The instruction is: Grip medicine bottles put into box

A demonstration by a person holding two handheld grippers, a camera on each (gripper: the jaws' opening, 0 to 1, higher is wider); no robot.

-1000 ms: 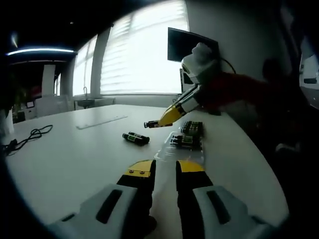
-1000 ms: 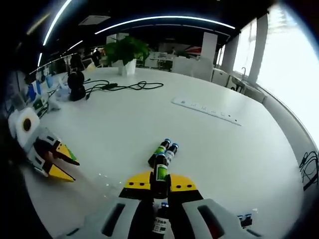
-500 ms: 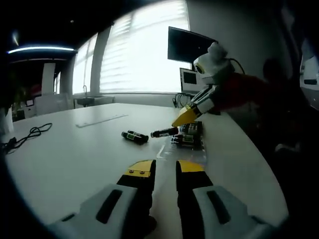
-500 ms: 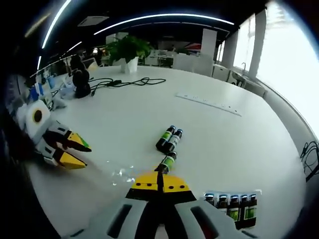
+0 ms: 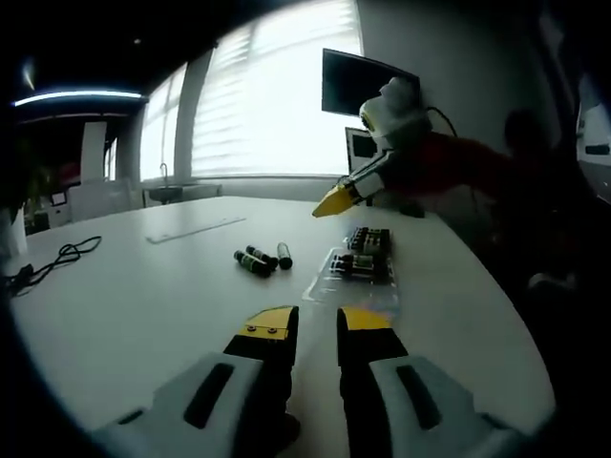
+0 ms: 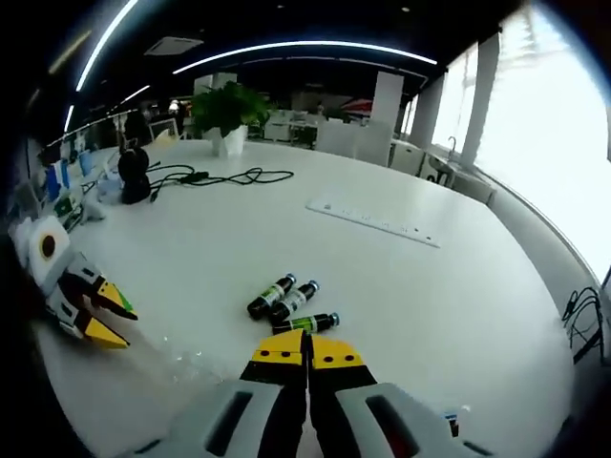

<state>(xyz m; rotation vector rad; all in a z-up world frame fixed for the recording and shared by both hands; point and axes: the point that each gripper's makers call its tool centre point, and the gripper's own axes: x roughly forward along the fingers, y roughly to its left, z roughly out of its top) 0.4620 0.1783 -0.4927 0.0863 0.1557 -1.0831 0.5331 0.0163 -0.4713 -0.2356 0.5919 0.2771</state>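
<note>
Bottle (image 6: pixel 305 323) dropped beside pair (image 6: pixel 282 298), right gripper (image 6: pixel 307 351) lifted clear.

Left gripper view low over table (image 5: pixel 143 296), facing windows, right gripper view opposite, sharing bottles (image 5: pixel 260 259).

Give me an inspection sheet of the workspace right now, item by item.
Surface: white table, glossy.
Job's things: three small bottles lie loose on the table, two side by side and one just next to them; clear tray holds more bottles in a row.
Clutter: potted plant and a dark round object at the far side.
Grippers: right gripper raised above the table, jaws closed with nothing between them; left gripper low over the table, jaws apart, nothing between them.
Cables: black cable near the plant.
Surroundings: bright windows with blinds, wall monitor.
</note>
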